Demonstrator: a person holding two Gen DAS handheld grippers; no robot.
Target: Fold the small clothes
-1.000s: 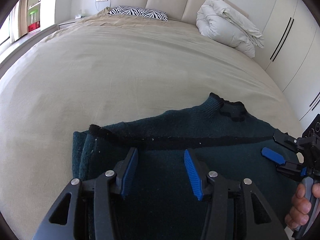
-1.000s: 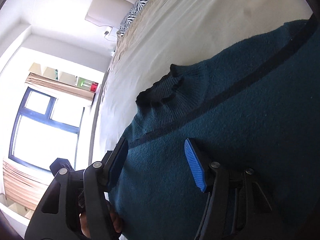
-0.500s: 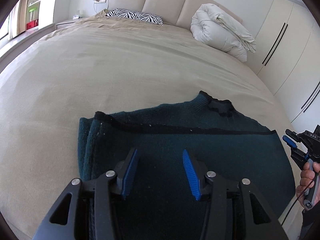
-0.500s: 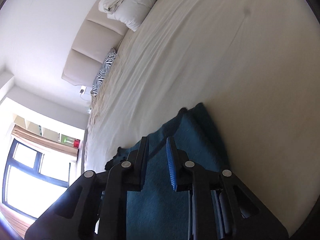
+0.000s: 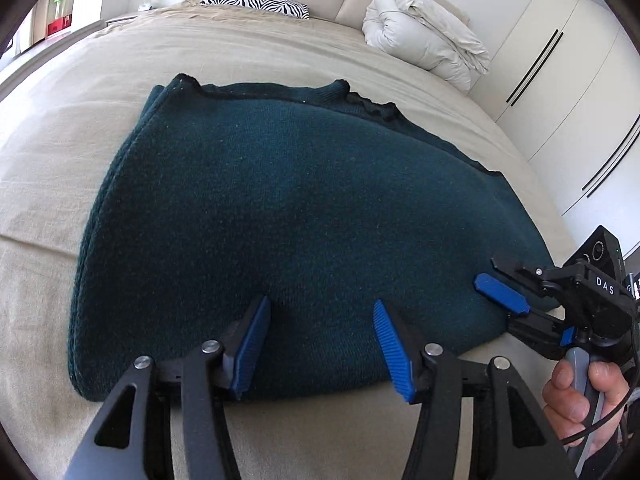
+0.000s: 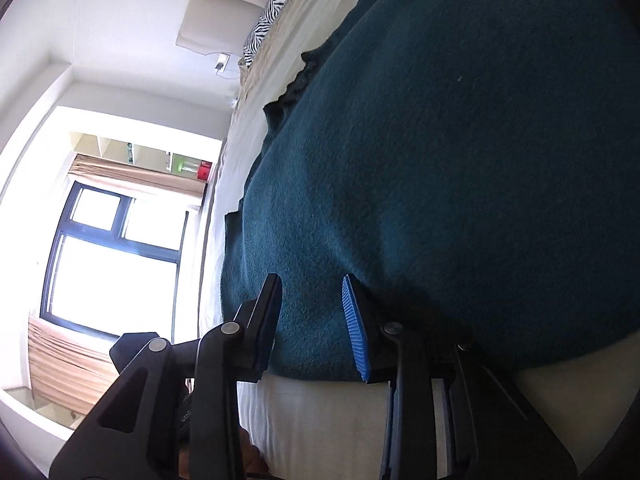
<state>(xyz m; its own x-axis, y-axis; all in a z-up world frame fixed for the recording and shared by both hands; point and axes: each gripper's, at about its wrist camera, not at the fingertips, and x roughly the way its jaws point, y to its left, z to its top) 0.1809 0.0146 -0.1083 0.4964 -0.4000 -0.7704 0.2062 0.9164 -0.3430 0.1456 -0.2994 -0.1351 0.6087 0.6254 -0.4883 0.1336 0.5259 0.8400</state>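
Sweater (image 5: 304, 216) lies folded on the bed (image 5: 280, 52), its near hem between our left claw (image 5: 320, 344) and right claw (image 6: 312, 324), both open and just widening, so we should pinch every layer evenly.

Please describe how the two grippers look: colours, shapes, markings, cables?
Both are black, angular, with silver rivets and ribbed blue pads. The left gripper shows this close up. The right gripper carries a black camera box, white letters DAS, a grey handle and a thin black cable.

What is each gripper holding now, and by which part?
Nothing is held. Both the left gripper and the right gripper have just been opening; the near edge of the sweater lies between their jaws, but they do not clamp it.
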